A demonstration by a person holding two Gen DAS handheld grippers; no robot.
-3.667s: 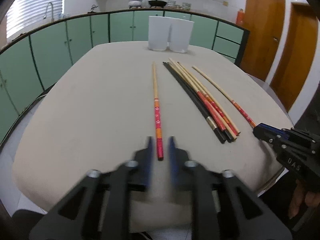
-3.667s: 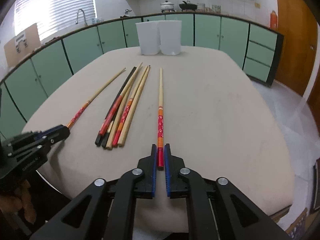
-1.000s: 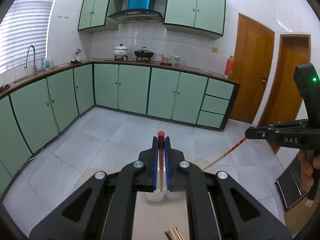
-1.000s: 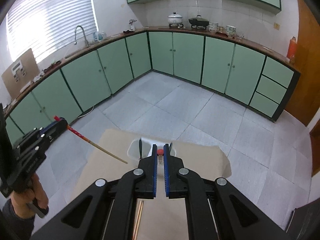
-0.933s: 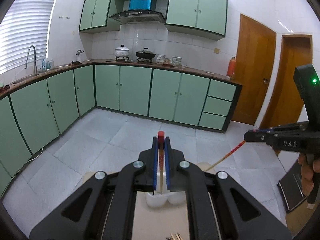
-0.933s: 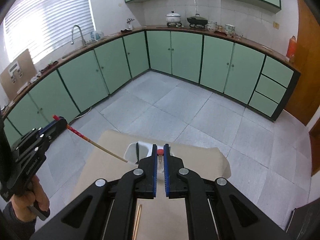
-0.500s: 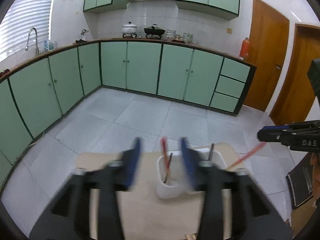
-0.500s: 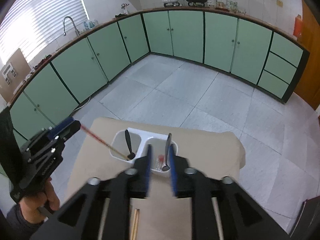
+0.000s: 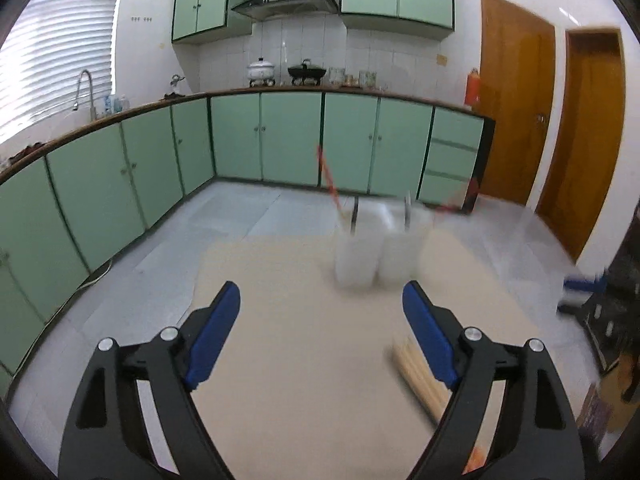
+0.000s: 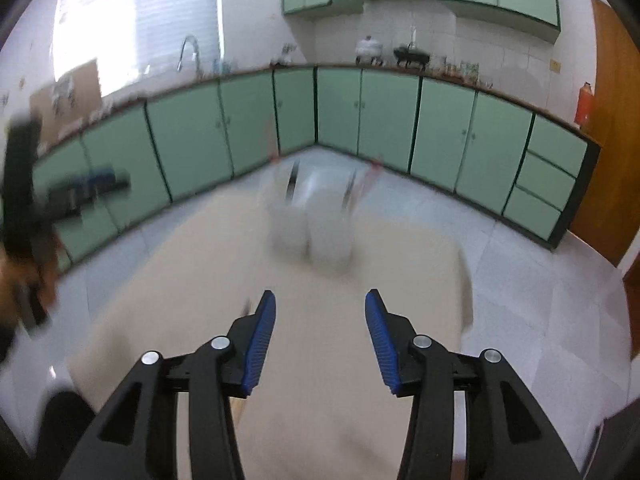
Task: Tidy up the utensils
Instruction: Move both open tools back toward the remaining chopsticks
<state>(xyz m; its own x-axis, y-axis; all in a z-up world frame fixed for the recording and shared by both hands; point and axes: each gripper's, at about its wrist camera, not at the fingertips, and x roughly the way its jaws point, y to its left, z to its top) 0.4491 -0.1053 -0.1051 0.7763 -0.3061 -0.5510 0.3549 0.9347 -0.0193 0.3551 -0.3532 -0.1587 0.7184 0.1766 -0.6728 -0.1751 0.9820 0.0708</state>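
both the left hand-held gripper and right hand-held gripper have just sprung wide and empty, their chopsticks now standing in the white holder, so more wait on the worktop.

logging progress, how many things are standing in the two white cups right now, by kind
red-ended chopsticks: 2, one per white cup
dark utensils: 2, one per cup, too blurred to name
total: 4
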